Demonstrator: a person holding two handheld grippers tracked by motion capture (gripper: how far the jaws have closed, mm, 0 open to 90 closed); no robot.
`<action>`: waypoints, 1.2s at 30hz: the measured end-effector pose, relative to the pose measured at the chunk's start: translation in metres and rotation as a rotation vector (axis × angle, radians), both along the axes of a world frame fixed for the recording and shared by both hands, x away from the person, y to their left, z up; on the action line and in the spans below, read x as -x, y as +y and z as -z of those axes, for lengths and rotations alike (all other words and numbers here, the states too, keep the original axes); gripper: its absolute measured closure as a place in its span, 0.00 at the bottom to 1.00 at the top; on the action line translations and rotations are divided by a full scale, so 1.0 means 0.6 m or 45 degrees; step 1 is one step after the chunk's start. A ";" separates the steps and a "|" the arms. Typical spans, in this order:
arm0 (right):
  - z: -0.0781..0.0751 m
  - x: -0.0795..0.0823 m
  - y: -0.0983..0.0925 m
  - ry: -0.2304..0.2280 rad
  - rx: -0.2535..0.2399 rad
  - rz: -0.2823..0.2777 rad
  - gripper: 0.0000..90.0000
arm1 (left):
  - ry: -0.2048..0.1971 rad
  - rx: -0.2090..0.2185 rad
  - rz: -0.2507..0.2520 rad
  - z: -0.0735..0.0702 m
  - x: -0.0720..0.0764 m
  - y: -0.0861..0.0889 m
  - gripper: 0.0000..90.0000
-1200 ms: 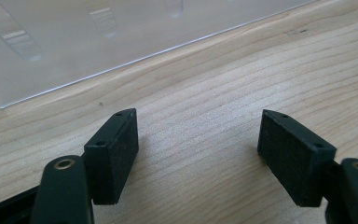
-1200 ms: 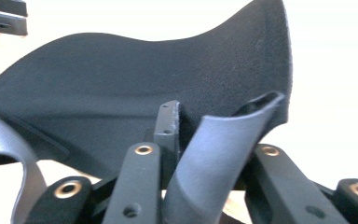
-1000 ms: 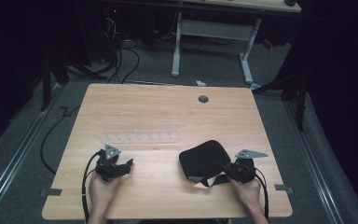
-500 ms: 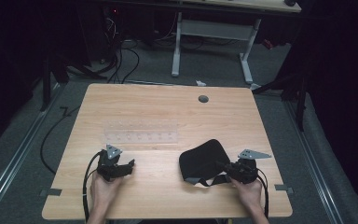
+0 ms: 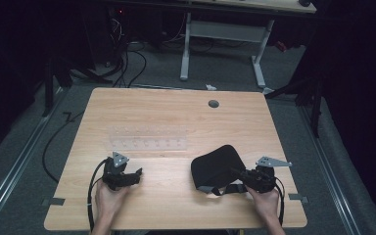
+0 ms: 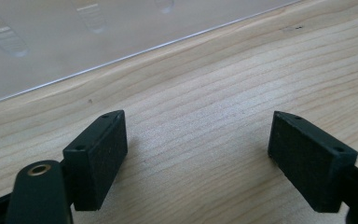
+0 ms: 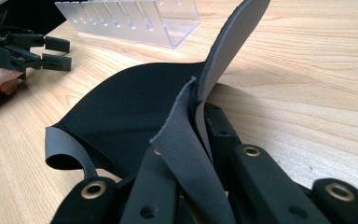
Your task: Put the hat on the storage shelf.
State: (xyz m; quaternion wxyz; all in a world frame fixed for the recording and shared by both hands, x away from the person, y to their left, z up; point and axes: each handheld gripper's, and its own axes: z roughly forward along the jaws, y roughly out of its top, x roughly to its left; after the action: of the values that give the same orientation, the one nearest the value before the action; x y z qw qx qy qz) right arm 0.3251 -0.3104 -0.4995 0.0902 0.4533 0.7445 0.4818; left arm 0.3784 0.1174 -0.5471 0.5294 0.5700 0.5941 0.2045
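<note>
The right gripper (image 5: 240, 175) has its fingers closed on the edge of the soft black pad (image 5: 214, 165) near the bench's (image 5: 176, 117) front right corner, probably to lift it, while the left gripper (image 5: 136, 174) rests near the front left, its fingers open and holding nothing.

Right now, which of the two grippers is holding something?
The right gripper: its jaws pinch the black cloth. The left gripper rests open on bare wood.

At lower left of the high view, the black two-jaw left gripper (image 5: 136, 173) gapes wide; at lower right, the black two-jaw right gripper (image 5: 236, 173) is clamped.
</note>
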 end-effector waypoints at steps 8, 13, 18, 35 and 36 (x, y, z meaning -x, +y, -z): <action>-0.012 0.002 -0.001 -0.016 -0.005 0.003 0.94 | -0.017 0.056 0.028 -0.010 0.006 0.001 0.24; -0.021 0.002 0.001 -0.025 -0.013 -0.001 0.94 | -0.048 0.097 0.056 -0.020 0.014 0.000 0.25; -0.024 0.002 -0.001 -0.024 -0.042 -0.004 0.94 | -0.072 0.128 0.102 -0.031 0.026 -0.005 0.26; -0.045 0.004 0.014 -0.031 -0.068 -0.039 0.94 | -0.187 0.176 0.341 -0.075 0.074 -0.064 0.25; -0.046 0.004 0.015 -0.031 -0.070 -0.043 0.94 | -0.191 0.176 0.358 -0.077 0.077 -0.067 0.25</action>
State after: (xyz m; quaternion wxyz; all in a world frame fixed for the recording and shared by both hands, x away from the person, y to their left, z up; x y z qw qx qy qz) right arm 0.3224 -0.3015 -0.4716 0.0788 0.4371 0.7372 0.5093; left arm 0.3322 0.0770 -0.5008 0.6338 0.5928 0.4798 0.1290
